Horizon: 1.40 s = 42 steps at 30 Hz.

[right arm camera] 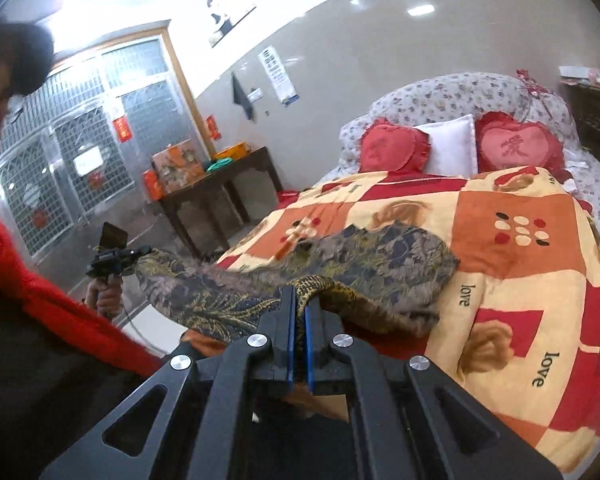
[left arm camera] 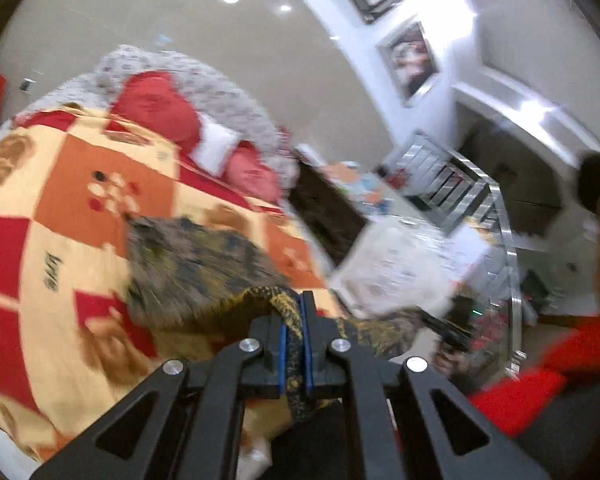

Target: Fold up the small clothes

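- Left tool [left arm camera: 294, 320] is pinching a rolled edge of the patterned garment [left arm camera: 204, 264], blue pads pressed tight on the cloth.
- Right tool [right arm camera: 300, 312] has the same story: it grips a bunched, gold-and-dark edge of the garment [right arm camera: 380, 260], jaws squeezed together on it.
- The garment stretches between both tools, its far part lying on the checked blanket [right arm camera: 520, 280] near the bed's near left edge.
- In the right wrist view, the left tool [right arm camera: 114, 260] shows at the left, a hand gripping its handle, cloth running from it.
- At the far end of the bed sit two red heart cushions [right arm camera: 518, 148] with a white pillow [right arm camera: 450, 144] between them.
- A dark side table [right arm camera: 220, 188] stands far left with boxes on it.
- Left wrist view is blurred.
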Each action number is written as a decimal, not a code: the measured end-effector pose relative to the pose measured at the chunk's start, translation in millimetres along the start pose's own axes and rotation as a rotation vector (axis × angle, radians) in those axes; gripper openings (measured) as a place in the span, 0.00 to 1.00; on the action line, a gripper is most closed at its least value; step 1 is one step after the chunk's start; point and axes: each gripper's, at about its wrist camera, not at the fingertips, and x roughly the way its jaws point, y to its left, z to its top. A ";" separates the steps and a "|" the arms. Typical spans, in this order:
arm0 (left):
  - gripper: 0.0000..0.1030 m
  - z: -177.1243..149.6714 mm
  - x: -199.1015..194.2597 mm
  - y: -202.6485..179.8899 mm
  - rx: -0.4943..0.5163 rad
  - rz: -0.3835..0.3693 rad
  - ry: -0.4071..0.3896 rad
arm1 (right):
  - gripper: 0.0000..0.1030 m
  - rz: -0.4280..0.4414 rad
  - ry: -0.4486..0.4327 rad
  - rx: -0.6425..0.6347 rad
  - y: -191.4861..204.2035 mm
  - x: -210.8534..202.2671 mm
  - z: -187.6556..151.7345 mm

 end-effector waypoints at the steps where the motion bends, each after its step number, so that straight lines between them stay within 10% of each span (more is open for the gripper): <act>1: 0.06 12.3 17.7 9.9 -0.006 0.034 -0.005 | 0.00 -0.021 -0.001 0.001 -7.6 7.7 2.6; 10: 0.06 86.9 170.7 100.6 -0.012 0.237 0.015 | 0.00 -0.261 -0.008 0.033 -94.2 128.9 37.4; 22: 0.06 86.3 281.3 211.5 -0.159 0.435 0.139 | 0.00 -0.447 0.193 0.179 -206.2 276.0 37.8; 31: 0.14 75.9 286.4 238.9 -0.253 0.436 0.214 | 0.01 -0.401 0.275 0.399 -238.6 288.7 29.2; 35: 0.72 85.0 256.7 226.1 -0.219 0.516 0.174 | 0.03 -0.368 0.180 0.456 -233.0 250.5 40.3; 42: 0.44 61.6 209.0 150.9 -0.063 0.553 0.061 | 0.05 -0.422 0.107 0.359 -174.4 205.5 40.0</act>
